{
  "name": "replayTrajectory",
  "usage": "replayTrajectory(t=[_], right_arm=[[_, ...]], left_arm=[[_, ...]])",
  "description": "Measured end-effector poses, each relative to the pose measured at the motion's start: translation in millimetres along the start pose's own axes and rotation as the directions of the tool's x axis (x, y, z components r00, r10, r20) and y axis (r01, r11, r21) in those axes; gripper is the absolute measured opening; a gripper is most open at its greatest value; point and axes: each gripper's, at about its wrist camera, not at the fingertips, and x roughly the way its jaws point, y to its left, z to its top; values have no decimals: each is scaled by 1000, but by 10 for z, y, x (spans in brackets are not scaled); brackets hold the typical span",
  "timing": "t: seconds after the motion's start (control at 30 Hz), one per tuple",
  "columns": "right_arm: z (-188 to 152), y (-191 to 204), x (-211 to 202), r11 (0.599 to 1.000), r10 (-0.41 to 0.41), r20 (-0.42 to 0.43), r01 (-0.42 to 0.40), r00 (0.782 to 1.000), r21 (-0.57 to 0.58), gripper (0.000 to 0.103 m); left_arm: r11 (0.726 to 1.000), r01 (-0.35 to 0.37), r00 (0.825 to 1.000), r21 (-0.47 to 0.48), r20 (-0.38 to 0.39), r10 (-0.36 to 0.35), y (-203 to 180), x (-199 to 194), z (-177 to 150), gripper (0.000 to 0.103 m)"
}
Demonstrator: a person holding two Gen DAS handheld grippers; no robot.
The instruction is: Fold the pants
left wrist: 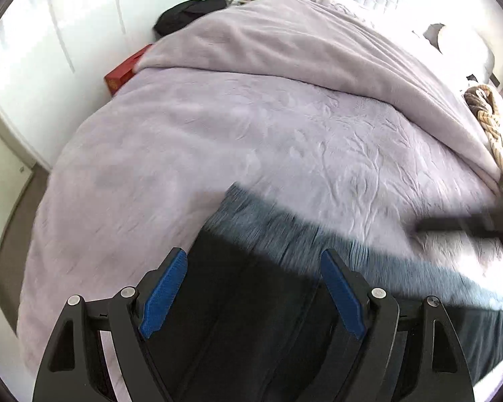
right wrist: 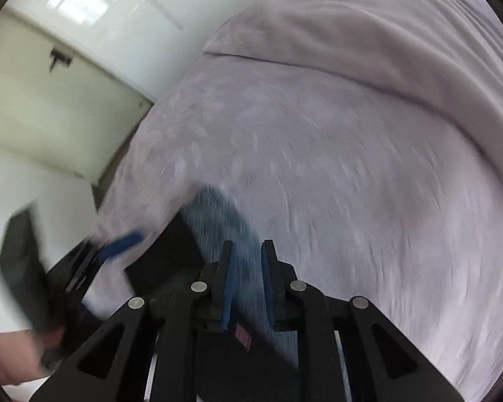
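Bed [left wrist: 285, 140], wide, spread with a lilac plush blanket [left wrist: 251, 60] folded back in a thick band across its far half; the near half bare and faintly embossed.

Pants [left wrist: 251, 318], dark, lying at the near edge of the bed, a grey-blue ribbed band along their upper edge; in the right wrist view the same cloth [right wrist: 218, 221] runs up from under the camera, blurred.

White wardrobe doors [left wrist: 33, 67] beyond the bed's left side; a cream door [right wrist: 50, 107] with a dark handle.

Black garment [left wrist: 191, 13] heaped at the bed's far left corner; red box [left wrist: 124, 73] beside the bed below it.

Left gripper [left wrist: 253, 293], jaws spread wide above the pants, blue pads clear of the cloth, nothing held.

Right gripper [right wrist: 246, 288], jaws nearly together with a narrow gap; pants cloth shows in that gap; whether the pads actually pinch it is lost in blur.
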Motion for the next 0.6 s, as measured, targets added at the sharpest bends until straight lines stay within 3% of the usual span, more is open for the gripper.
replayTrajectory(t=[0.07, 0.1, 0.2, 0.37, 0.47, 0.6], right_arm=[[-310, -121, -50, 997, 41, -8, -41, 999, 72, 18], [-452, -193, -14, 995, 27, -27, -24, 999, 94, 18], [-746, -447, 245, 982, -118, -72, 127, 990, 141, 18], [-844, -821, 89, 933, -244, 58, 218, 968, 285, 16], [-944, -877, -184, 929, -227, 99, 185, 969, 320, 18], [-1316, -843, -583, 916, -267, 131, 209, 955, 343, 21]], left_arm=[[999, -53, 998, 11, -27, 53, -53, 233, 23, 83], [996, -84, 995, 13, -45, 84, -72, 333, 55, 83], [993, -115, 991, 6, -62, 115, -42, 493, 55, 88], [986, -151, 988, 67, -18, 152, -122, 203, 51, 88], [986, -121, 993, 110, 14, 120, -314, -97, -66, 88], [979, -53, 998, 198, -12, 56, -761, -214, -308, 88]])
